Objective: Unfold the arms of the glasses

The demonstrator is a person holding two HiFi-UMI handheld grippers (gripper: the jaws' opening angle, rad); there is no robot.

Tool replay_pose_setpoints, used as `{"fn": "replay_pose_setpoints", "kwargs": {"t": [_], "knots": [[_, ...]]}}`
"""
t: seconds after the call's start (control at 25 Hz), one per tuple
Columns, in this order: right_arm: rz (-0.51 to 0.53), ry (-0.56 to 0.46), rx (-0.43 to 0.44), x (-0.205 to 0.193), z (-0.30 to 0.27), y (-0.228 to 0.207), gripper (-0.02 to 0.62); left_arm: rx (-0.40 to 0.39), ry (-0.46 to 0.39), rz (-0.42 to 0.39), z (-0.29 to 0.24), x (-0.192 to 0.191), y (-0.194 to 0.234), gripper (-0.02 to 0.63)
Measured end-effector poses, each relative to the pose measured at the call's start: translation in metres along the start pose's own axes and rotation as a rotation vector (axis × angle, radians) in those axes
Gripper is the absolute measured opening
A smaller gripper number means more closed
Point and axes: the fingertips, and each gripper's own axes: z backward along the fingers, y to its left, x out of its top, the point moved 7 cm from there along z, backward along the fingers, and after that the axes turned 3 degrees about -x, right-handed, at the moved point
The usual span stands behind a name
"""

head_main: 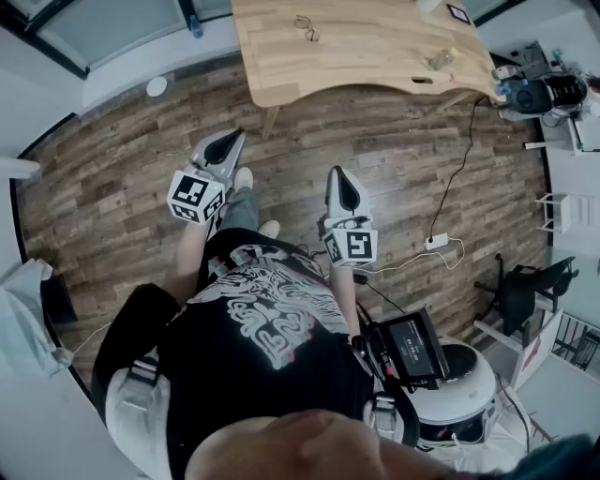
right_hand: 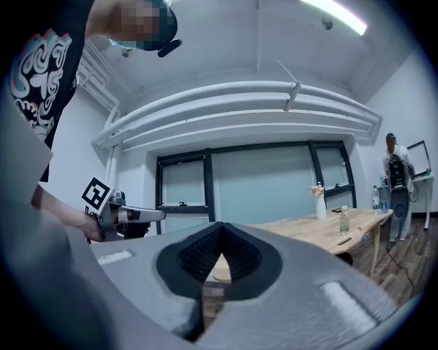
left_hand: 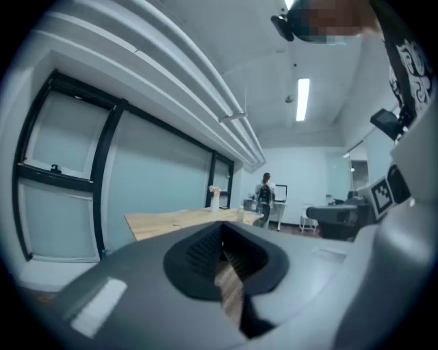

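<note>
The glasses [head_main: 307,28] lie on the far part of a light wooden table [head_main: 375,66], small and dark-framed; I cannot tell how their arms stand. Both grippers hang well short of the table, over the wood floor. My left gripper [head_main: 228,143] is shut with nothing in it, its dark pads [left_hand: 205,249] meeting at the tip. My right gripper [head_main: 340,180] is likewise shut and holds nothing, with its pads [right_hand: 205,254] pressed together. In the right gripper view the table [right_hand: 308,234] shows ahead to the right, and the left gripper [right_hand: 140,214] to the left.
A clear bottle [head_main: 437,61] and a small dark item [head_main: 457,13] also lie on the table; a vase [right_hand: 319,200] stands at its far end. A white cable and power strip [head_main: 436,241] cross the floor. A black chair [head_main: 525,286] stands right. A person [right_hand: 395,181] stands beyond.
</note>
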Motion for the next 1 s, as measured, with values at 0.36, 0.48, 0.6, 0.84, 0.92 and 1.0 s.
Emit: {"fn": "replay_pose_setpoints", "kwargs": {"t": [0.36,0.48,0.6,0.84,0.92,1.0], "knots": [[0.011,-0.025,0.007,0.009,0.028,0.018,-0.002,0.044,0.037,-0.037,0.027,0.004,-0.023,-0.011],[0.005,-0.033,-0.02,0.009,0.035,0.015,-0.002,0.048,0.024,-0.031,0.029,0.008,-0.022,-0.011],[0.002,-0.029,-0.035,0.009,0.035,0.015,-0.002,0.062,0.013,-0.041,0.033,0.017,-0.015,-0.011],[-0.003,-0.025,-0.033,0.007,0.023,0.008,-0.002,0.047,0.019,-0.068,0.017,0.017,-0.011,-0.011],[0.002,-0.017,-0.029,0.006,0.016,0.007,-0.002,0.04,0.023,-0.077,0.012,0.015,-0.009,-0.011],[0.012,-0.015,-0.034,0.008,0.004,0.003,-0.002,0.039,0.022,-0.103,0.004,0.018,-0.003,-0.011]]}}
